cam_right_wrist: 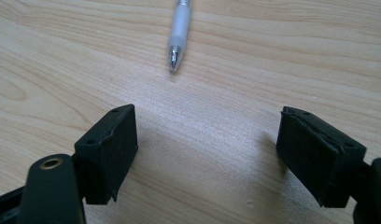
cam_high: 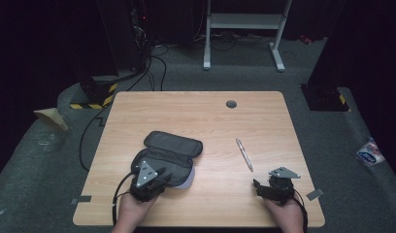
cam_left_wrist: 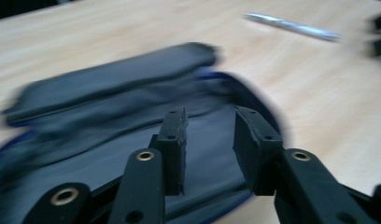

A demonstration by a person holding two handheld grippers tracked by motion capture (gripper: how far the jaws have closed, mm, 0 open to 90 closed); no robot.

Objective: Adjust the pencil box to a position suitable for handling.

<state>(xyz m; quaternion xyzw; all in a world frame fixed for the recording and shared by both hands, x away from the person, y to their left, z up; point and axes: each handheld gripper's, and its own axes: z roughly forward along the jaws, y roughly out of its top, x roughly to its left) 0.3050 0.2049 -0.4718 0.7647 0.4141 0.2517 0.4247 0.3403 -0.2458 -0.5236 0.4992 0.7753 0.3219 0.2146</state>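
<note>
1. Centrally, a light wooden table [cam_high: 196, 111] bears two items: an open dark pencil case [cam_high: 169, 158] at left of centre and a pen [cam_high: 244, 154] at right of centre, well apart from each other.
2. The pencil case lies unzipped, its lid flap folded back toward the far side; a blue-lined edge shows at its near right corner. In the left gripper view the case [cam_left_wrist: 109, 93] is motion-blurred — interior detail cannot be made out.
3. The left gripper [cam_high: 148, 175] sits over the near end of the case, held by the person's left hand [cam_high: 133, 211] from the bottom edge. Its jaws stand partly apart with a narrow gap between them, above the case's open interior; nothing is between them. Whether the pads touch the fabric cannot be told.
4. The right gripper [cam_high: 277, 187] rests near the table's near right edge, held by the right hand [cam_high: 286, 213]. In its own view the jaws are spread wide over bare wood — nothing held.
5. The pen is silver with a translucent grip; it lies flat, angled, tip [cam_right_wrist: 173, 65] pointing toward the right gripper, just beyond the jaws and clear of them.
6. A grey round grommet [cam_high: 231, 104] sits near the far edge.
</note>
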